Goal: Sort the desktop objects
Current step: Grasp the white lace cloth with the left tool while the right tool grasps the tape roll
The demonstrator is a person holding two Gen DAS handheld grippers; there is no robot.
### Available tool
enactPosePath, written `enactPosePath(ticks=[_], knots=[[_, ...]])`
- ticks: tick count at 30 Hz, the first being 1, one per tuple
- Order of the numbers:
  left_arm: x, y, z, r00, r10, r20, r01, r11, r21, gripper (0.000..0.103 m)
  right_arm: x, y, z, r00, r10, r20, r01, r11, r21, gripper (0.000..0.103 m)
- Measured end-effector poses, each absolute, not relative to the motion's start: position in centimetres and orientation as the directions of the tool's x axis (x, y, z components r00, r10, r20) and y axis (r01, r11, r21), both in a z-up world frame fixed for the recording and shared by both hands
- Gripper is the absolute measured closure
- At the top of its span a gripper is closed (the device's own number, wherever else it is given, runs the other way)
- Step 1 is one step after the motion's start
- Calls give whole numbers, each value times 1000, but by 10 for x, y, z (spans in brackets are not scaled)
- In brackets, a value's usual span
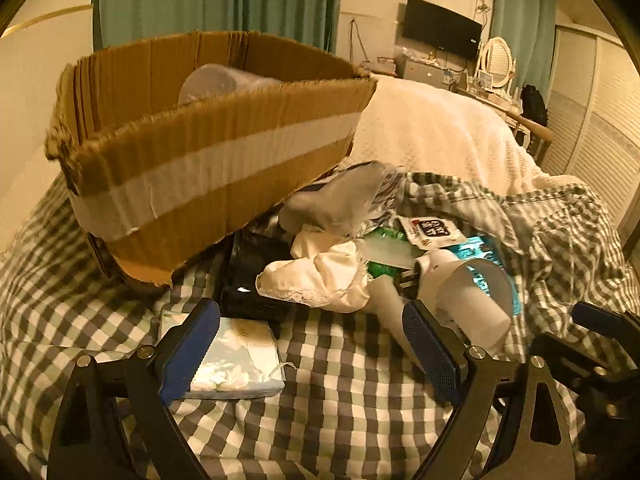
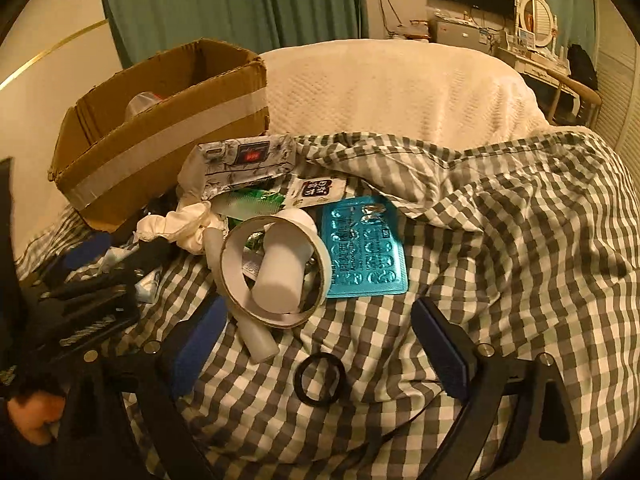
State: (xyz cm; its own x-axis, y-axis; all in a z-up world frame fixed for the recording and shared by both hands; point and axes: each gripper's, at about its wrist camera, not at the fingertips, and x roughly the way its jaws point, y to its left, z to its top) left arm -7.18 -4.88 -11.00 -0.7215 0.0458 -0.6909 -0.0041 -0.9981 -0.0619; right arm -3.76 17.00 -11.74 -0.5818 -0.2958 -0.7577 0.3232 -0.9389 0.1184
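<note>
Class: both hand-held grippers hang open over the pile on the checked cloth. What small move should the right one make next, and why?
Probably lower the right hand-held gripper onto the black ring: it lies alone on the checked cloth, between open jaws, and the cardboard box waits nearby.

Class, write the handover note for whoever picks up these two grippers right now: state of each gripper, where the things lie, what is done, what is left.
Left gripper: open, empty, above the checked cover near the tissue pack.
Right gripper: open, empty, over the black ring.
Pile, unsorted, by the cardboard box: tape roll around a white bottle, blue blister pack, white cloth, green wrapper, a small sachet.
Done: one clear plastic container lies in the box.
Left: everything else; nothing is gripped yet.
</note>
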Motion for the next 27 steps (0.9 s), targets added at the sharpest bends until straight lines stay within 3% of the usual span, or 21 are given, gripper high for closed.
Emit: enactPosePath(ticks=[5,7,9,11,15,17,27], knots=[[-87,-48,-116,-727,32,-686,9,-998,-56,8,-42,171,-123,-561,-285,-777,303,-944,128,8],[-98,-49,-124,-701,58,-711,-4,-997,-78,14,-43,171,-124,-559,-277,-782,298,-947,122,8],[-101,-49,-130,-683,56,-729,-5,-997,-72,48,-43,168,-127,-556,-261,-789,297,-949,105,8],[-101,-48,-132,-681,65,-730,-17,-997,-72,54,-43,166,-129,-551,-254,-795,300,-949,96,8],[-98,-51,-129,-689,104,-717,-41,-994,-105,82,-43,162,-133,-545,-246,-802,304,-949,84,8],[-96,-53,-128,-687,108,-719,-41,-993,-110,90,-42,160,-135,-547,-241,-802,309,-948,75,8],[-73,-60,-116,-681,140,-719,-42,-987,-153,90,-39,142,-136,-560,-265,-785,352,-934,64,5]])
